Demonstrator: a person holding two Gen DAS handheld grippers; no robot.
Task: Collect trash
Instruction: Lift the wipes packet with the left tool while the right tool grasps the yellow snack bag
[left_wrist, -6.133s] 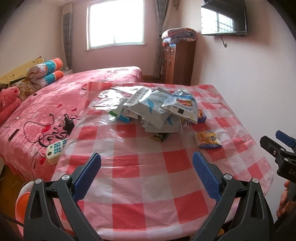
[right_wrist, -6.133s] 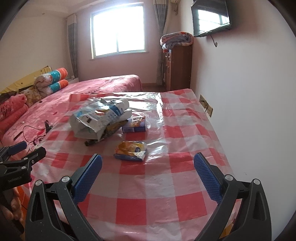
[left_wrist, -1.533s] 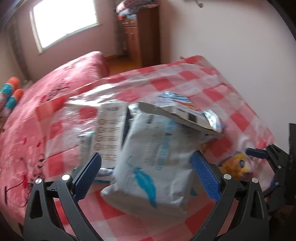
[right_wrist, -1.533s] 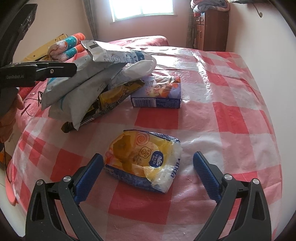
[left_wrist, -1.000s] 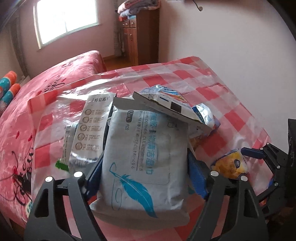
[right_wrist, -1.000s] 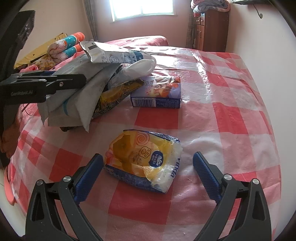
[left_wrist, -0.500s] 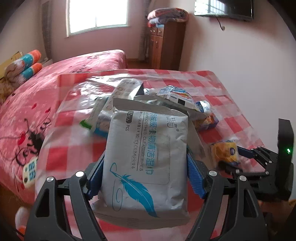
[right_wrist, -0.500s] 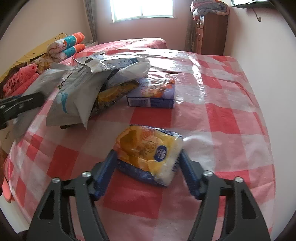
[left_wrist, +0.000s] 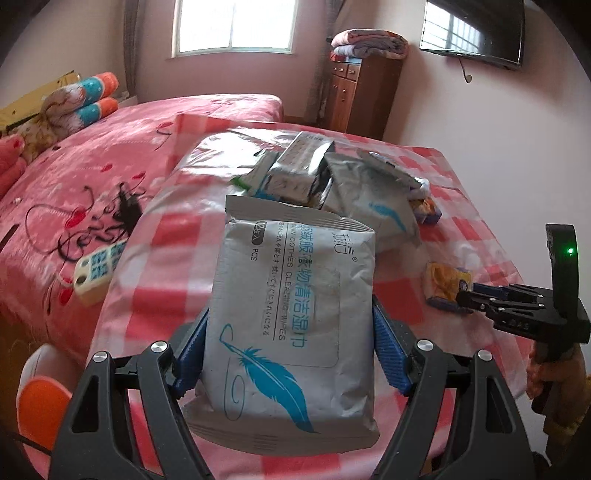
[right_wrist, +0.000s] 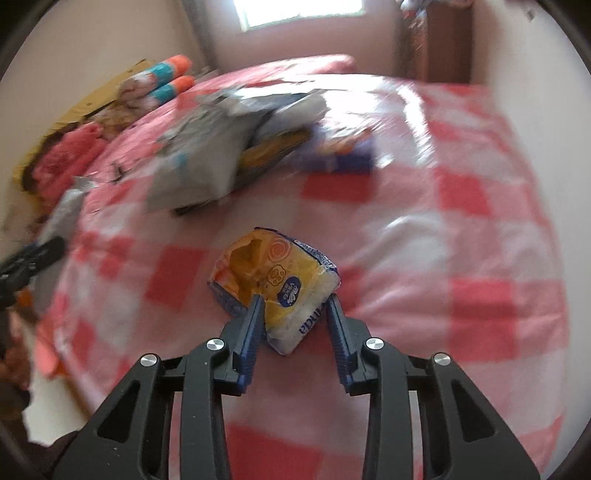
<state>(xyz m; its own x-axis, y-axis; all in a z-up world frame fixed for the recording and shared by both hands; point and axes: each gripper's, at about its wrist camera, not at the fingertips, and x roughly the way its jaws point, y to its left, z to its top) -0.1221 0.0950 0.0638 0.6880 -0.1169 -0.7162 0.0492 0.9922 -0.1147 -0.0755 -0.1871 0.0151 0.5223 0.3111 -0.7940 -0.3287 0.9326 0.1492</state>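
Left wrist view, wipes pack (left_wrist: 291, 317) clamped between left tool (left_wrist: 291, 354) fingers

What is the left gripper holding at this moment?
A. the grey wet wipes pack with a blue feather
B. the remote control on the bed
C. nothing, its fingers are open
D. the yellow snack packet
A: in the left wrist view the left gripper has its blue pads pressed on both sides of the grey wet wipes pack, while the yellow snack packet sits in the right gripper.
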